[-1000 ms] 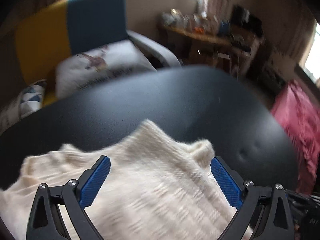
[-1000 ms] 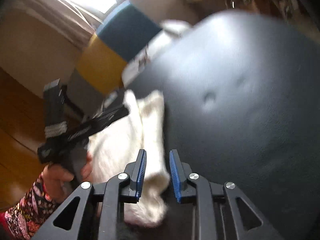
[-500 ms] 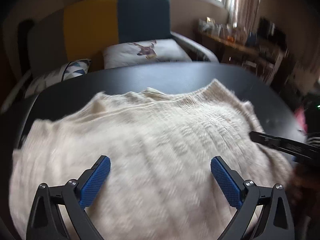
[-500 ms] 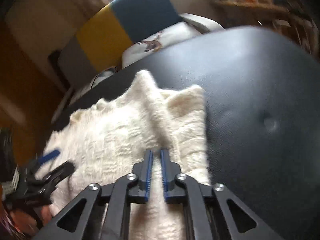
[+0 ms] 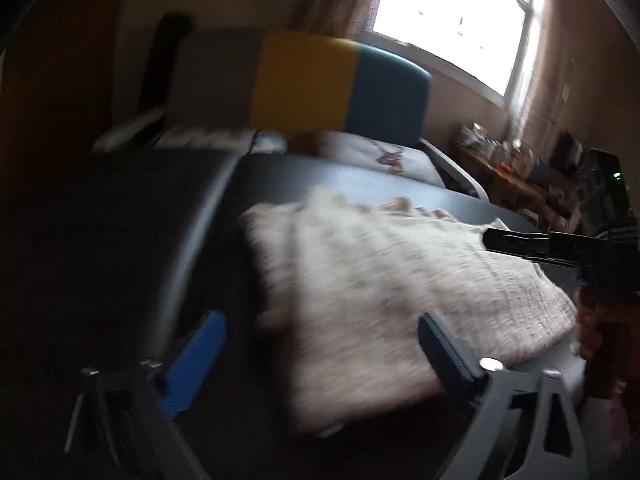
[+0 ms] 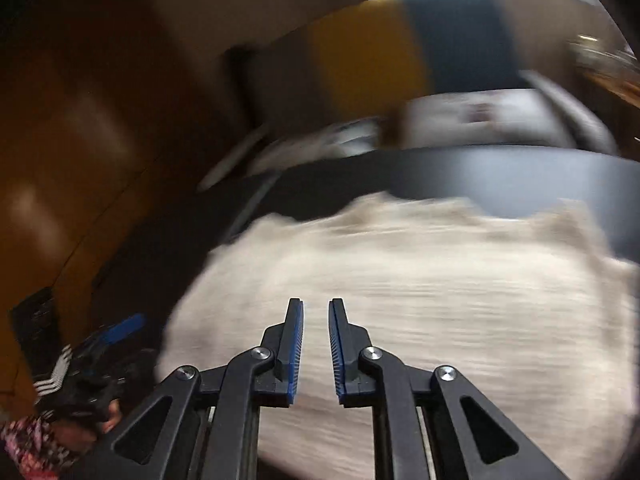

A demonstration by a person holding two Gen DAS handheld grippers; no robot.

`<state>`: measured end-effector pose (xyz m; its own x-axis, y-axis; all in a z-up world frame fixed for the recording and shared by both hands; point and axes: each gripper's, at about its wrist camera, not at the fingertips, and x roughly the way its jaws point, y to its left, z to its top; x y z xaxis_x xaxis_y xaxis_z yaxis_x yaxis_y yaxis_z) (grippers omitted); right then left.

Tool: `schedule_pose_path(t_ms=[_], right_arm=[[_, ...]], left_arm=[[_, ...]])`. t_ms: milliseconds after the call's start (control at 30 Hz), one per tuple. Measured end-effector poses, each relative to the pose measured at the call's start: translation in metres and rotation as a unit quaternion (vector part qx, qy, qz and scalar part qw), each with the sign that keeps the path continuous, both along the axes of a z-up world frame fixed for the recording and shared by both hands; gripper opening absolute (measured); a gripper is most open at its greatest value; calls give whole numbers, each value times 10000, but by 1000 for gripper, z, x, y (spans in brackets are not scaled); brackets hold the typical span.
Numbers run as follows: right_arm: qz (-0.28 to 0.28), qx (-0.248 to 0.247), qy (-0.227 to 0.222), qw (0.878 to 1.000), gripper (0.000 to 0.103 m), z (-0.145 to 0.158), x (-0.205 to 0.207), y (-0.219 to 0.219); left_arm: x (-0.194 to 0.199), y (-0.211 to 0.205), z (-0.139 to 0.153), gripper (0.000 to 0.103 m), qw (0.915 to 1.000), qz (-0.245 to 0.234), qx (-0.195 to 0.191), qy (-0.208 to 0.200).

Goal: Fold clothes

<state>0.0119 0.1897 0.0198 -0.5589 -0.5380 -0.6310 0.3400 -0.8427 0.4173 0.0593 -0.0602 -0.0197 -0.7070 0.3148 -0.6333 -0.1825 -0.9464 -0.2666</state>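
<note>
A cream sweater (image 6: 420,300) lies on the black tabletop (image 5: 360,176) as the left gripper (image 5: 320,364), fingers narrowing but wide apart, and right gripper (image 6: 316,344), slightly parted, hold nothing.

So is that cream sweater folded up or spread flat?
Spread out: the cream sweater covers a broad patch of the black surface. Blur hides any folded layers.
</note>
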Motion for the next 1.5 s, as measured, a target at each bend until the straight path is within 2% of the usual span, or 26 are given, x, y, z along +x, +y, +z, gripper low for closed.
schedule_pose_path(t_ms=[67,133,200,267,333,467,600,700,767,900,967,1133,1200,1233,1300,1367,1400,1433,1467,1500], right_arm=[[376,69,-157,9991,6,-7,-20,-34],[566,68,-434,9974,6,-17,-38,-58],[659,-22,-728,9952,6,-25,-51,-73],[644,177,-1099,9917,3,-39,-64,-88],[510,78,-1351,9895,2,-52,-71,-88],[297,-465,-1690,9841,0,-65,-77,-76],[235,-628,-1791,9815,0,-69,-79,-72],[228,-537,-1772,9824,0,-69,-79,-74],[224,-514,-1785,9823,0,-70,-80,-74],[216,-494,-1816,9819,0,-71,-81,-73],[217,-472,-1812,9821,0,-71,-81,-72],[263,-384,-1704,9843,0,-71,-79,-71],[296,-317,-1657,9852,0,-70,-77,-71],[312,-273,-1641,9856,0,-70,-77,-72],[320,-174,-1626,9860,0,-65,-76,-72],[371,-32,-1563,9870,7,-56,-74,-75],[438,86,-1470,9881,11,-49,-71,-78],[526,223,-1336,9894,19,-41,-68,-81],[627,409,-1154,9905,19,-33,-65,-87],[691,619,-983,9908,19,-26,-63,-91]], left_arm=[[-6,-22,-15,42,9991,159,148,-376],[-12,-36,-26,34,9974,204,283,-625],[-16,-45,-32,34,9964,137,390,-743],[-16,-43,-30,18,9969,-130,423,-644],[-16,-41,-29,10,9963,-418,485,-574],[-24,-33,-32,5,9891,-1107,727,-637],[-33,-24,-36,5,9801,-1669,823,-698],[-42,-21,-40,5,9642,-2198,1175,-904],[-51,-21,-44,4,9449,-2613,1599,-1150],[-67,-17,-58,1,9080,-3295,1704,-1949],[-73,-17,-63,1,8914,-3473,1813,-2276],[-64,-10,-62,1,8742,-3846,1650,-2462],[-57,-10,-58,1,8774,-3887,1529,-2360],[-56,-13,-53,1,8859,-3776,1493,-2244],[-55,-23,-39,1,9091,-3392,1458,-1930],[-53,-38,-21,2,9337,-2837,1616,-1471],[-53,-42,-14,3,9413,-2626,1694,-1279],[-53,-43,-10,11,9481,-2427,1719,-1126],[-54,-41,-6,22,9547,-2225,1706,-996],[-57,-37,-5,29,9601,-2045,1666,-928]])
